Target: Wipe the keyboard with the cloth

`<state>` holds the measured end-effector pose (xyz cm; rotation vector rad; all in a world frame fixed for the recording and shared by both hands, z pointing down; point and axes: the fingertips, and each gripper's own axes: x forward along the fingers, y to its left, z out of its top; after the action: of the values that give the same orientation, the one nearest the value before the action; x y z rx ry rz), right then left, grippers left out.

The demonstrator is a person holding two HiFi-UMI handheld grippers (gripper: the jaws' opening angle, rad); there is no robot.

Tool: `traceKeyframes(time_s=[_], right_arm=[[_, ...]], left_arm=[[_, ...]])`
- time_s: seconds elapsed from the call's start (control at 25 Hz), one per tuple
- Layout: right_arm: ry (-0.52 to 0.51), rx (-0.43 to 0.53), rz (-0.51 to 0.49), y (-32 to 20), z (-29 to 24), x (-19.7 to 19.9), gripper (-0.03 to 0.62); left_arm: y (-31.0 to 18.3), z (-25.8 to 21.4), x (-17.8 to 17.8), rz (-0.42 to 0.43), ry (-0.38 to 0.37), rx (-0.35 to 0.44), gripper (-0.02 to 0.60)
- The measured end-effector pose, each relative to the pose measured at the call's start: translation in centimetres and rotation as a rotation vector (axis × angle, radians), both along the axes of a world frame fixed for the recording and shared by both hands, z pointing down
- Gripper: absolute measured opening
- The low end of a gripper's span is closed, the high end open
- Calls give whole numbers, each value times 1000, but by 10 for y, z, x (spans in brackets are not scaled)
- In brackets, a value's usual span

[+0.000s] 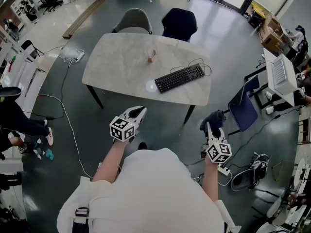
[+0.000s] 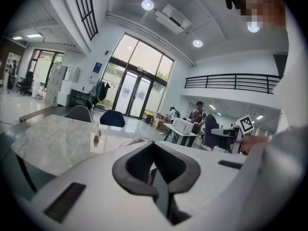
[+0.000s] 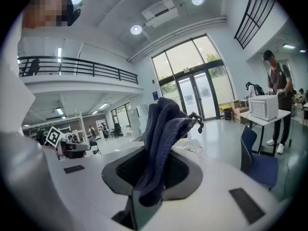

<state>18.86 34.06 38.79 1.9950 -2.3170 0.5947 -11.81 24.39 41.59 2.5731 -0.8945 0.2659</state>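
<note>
Two claws are in my hands, both held short of the table, and I place everything by the keyboard. Off to the keyboard's near left, my left claw has its jaws drawn together with nothing between them. Beyond the keyboard's left end stands a small brownish thing that I cannot identify. The keyboard itself lies on the table's right half, toward the near edge. Its long axis runs slantwise: the left end is closer to me, the right end farther off, and its cable loops behind it. To the keyboard's near right, off the table, my right claw is clamped on the dark blue cloth, which sticks up out of the jaws in a bunched fold. Neither claw is clearly nearer, but the right one carries the cloth. From it the keyboard lies ahead and a little leftward. I judge the reach should go forward and left, then stroke along that slanted length, not across it.
</note>
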Motion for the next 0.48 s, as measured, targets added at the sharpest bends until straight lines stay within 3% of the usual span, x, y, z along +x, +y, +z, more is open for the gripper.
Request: traceKeyframes(time_s=[0.48], right_arm=[[-3,9,2,-3,-3,9,98]], left_arm=[[1,2,14,21,-7,-5,6]])
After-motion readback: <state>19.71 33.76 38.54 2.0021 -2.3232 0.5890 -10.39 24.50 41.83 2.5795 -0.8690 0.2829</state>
